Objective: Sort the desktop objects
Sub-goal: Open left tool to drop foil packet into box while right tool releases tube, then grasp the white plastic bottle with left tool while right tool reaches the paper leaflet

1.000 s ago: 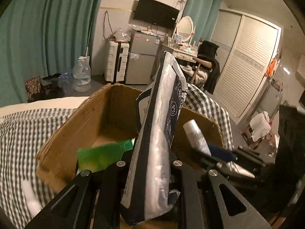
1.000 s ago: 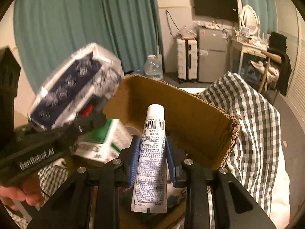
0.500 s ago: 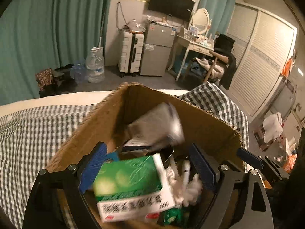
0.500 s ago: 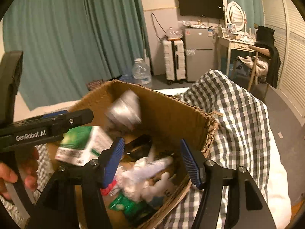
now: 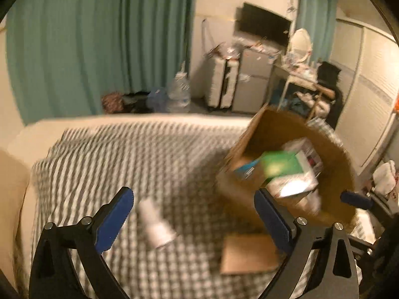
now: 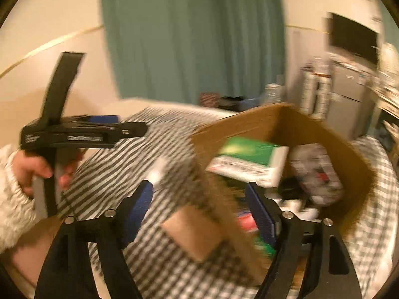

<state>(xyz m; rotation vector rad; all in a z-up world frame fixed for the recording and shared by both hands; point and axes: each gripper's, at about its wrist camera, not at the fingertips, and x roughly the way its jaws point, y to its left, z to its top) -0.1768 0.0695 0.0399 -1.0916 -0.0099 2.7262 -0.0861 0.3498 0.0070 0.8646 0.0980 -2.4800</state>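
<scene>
Bottle [image 5: 155, 226] on bed's checked cover [image 5: 104, 154] | between left tongs [image 5: 193, 220], long axis diagonal | both tongs opening, empty | right tongs [image 6: 199, 214] straddle box [image 6: 286, 134] wall

box [image 5: 271, 134]: matt brown cardboard | bedcover [image 5: 139, 159]: checked cloth | carton [image 6: 251, 159]: glossy

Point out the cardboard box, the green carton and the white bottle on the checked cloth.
cardboard box [image 5: 279, 129]: left wrist view, inner back wall.
green carton [image 6: 249, 150]: right wrist view, green top face.
white bottle [image 5: 155, 226]: left wrist view, middle of its body.
</scene>
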